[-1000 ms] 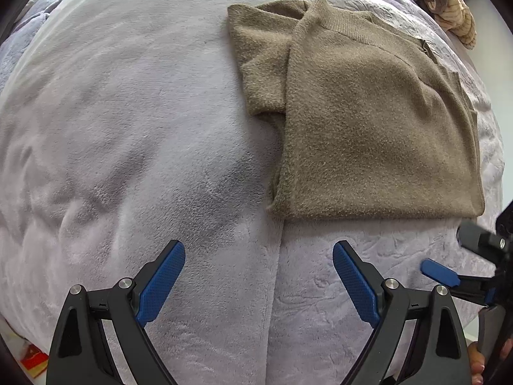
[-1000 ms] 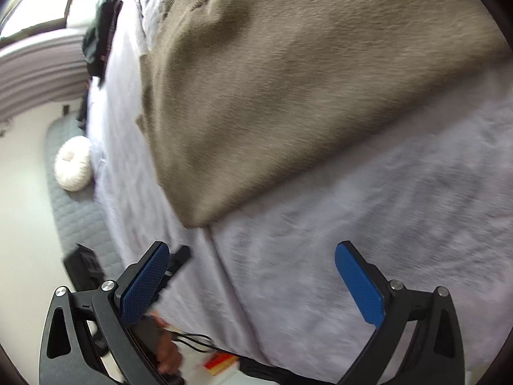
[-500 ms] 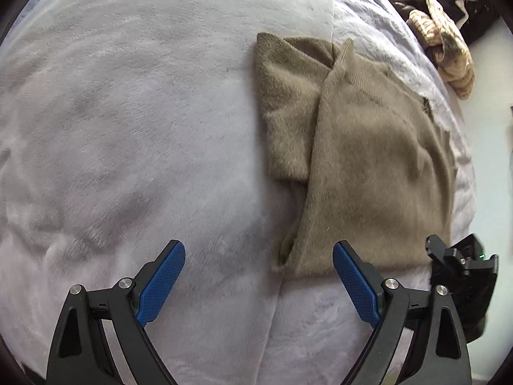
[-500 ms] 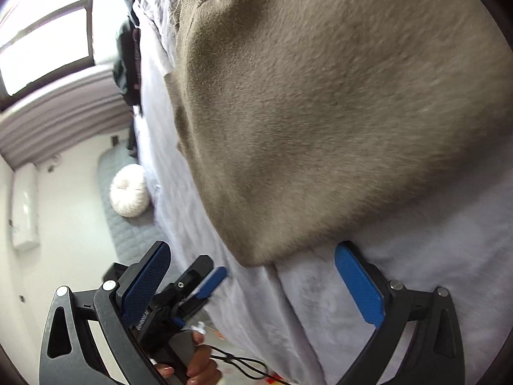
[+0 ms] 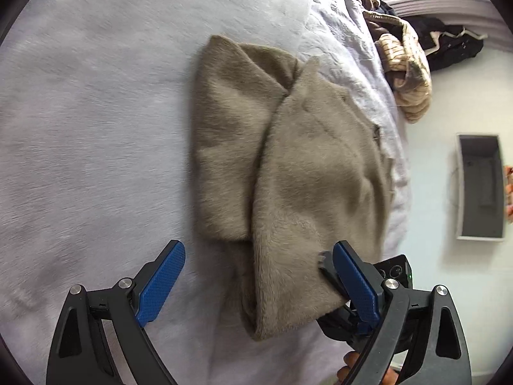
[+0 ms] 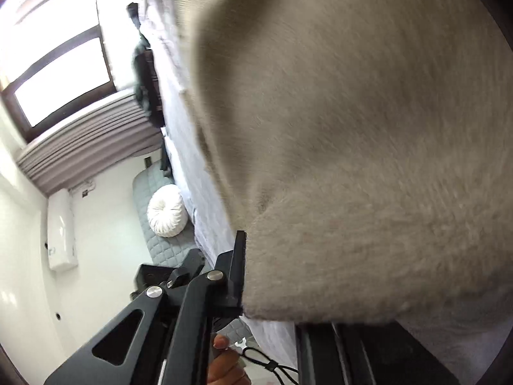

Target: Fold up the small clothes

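Brown sweater [image 5: 298, 173] lying part-folded on the bed [image 5: 96, 112], one sleeve turned in, near hem corner lifted for the next fold. Right tool [image 6: 247, 276] just clamped onto that corner, cloth pinched between. Left tool [image 5: 256, 276] spread wide, angled down over the hem's other side, gripping nothing.

Sweater [image 5: 288, 166] on blanket [image 5: 96, 128], clothes pile [image 5: 407, 73] behind it
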Tool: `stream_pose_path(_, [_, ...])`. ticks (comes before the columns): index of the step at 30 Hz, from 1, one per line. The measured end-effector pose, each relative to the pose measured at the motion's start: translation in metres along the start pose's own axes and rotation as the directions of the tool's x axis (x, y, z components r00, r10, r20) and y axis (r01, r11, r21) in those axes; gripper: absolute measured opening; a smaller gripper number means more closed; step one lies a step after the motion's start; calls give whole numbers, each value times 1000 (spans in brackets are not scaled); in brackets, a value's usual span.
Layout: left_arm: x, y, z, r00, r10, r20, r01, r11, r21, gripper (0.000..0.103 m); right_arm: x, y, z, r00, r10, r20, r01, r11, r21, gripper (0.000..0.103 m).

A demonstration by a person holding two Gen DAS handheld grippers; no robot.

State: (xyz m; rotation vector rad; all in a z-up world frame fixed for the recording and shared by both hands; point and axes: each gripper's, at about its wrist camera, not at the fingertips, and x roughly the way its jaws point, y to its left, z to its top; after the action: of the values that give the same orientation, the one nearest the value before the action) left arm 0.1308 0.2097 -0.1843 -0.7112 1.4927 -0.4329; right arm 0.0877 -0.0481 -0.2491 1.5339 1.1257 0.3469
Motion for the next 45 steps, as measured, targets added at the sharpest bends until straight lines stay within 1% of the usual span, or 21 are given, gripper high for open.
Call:
stream_pose_path(5, [21, 0, 23, 988, -151, -44, 149, 988, -45, 94, -13, 45, 5, 999, 39, -21, -42, 988, -148, 9])
stream_pose_path(8, [32, -7, 36, 986, -165, -33, 164, 985, -46, 94, -17, 56, 6, 999, 43, -33, -48, 981, -186, 9])
stream_pose_path(11, [40, -28, 46, 985, -169, -32, 169, 985, 10, 94, -15, 57, 5, 998, 23, -52, -32, 979, -199, 9])
stream_pose_path(13, [46, -43, 47, 990, -139, -35, 141, 988, 55, 94, -11, 53, 3, 997, -19, -71, 4, 977, -213, 9])
stream_pose_path(16, [64, -63, 45, 999, -20, -29, 23, 991, 134, 92, -8, 41, -2, 992, -74, -101, 51, 976, -214, 9])
stream_pose_path(17, [72, -69, 43, 999, 39, -24, -34, 986, 161, 77, -10, 37, -3, 989, -96, -116, 70, 975, -210, 11])
stream_pose_path(18, [77, -72, 41, 996, 84, -21, -79, 980, 183, 66, -10, 34, -4, 982, -125, -140, 94, 974, -208, 13])
stream_pose_path(19, [80, -74, 40, 991, 134, -16, -128, 970, 207, 50, -10, 32, -6, 974, -159, -163, 123, 970, -211, 13])
stream_pose_path(20, [82, -76, 39, 986, 165, -9, -158, 960, 230, 44, -13, 31, -8, 960, -211, -187, 167, 960, -222, 14])
stream_pose_path(22, [77, -77, 37, 989, 149, 8, -147, 958, 248, 35, -25, 35, -11, 927, -298, -226, 233, 933, -274, 14])
stream_pose_path(23, [74, -77, 37, 989, 146, 17, -145, 957, 252, 31, -33, 41, -12, 919, -320, -229, 244, 920, -306, 14])
stream_pose_path(25, [69, -80, 36, 989, 145, 36, -149, 952, 266, 29, -54, 58, -7, 914, -359, -187, 269, 885, -381, 14])
stream_pose_path(28, [65, -84, 32, 986, 151, 66, -164, 944, 288, 28, -80, 82, 15, 907, -421, -18, 363, 803, -472, 14])
stream_pose_path(30, [61, -89, 29, 984, 152, 91, -173, 939, 299, 26, -86, 93, 39, 879, -467, 100, 448, 734, -510, 14])
stream_pose_path(32, [56, -93, 27, 983, 141, 114, -169, 938, 302, 25, -78, 94, 65, 853, -497, 161, 500, 687, -527, 14])
stream_pose_path(34, [52, -99, 25, 983, 128, 130, -162, 939, 303, 24, -61, 75, 90, 798, -581, 161, 569, 637, -520, 12])
stream_pose_path(35, [49, -105, 23, 984, 114, 139, -151, 941, 303, 24, -51, 62, 98, 779, -613, 131, 583, 633, -509, 10])
stream_pose_path(37, [47, -120, 21, 983, 99, 154, -144, 939, 312, 24, -44, 46, 106, 802, -587, 115, 555, 660, -506, 6])
stream_pose_path(40, [45, -157, 14, 981, 84, 177, -146, 917, 371, 24, -54, 46, 106, 822, -560, 98, 526, 683, -506, 6])
stream_pose_path(42, [49, -192, 6, 980, 77, 181, -150, 887, 436, 24, -66, 44, 107, 844, -532, 65, 491, 719, -492, 6])
stream_pose_path(45, [64, -242, -5, 987, 52, 152, -125, 843, 523, 24, -98, 42, 103, 894, -445, 51, 418, 789, -450, 10])
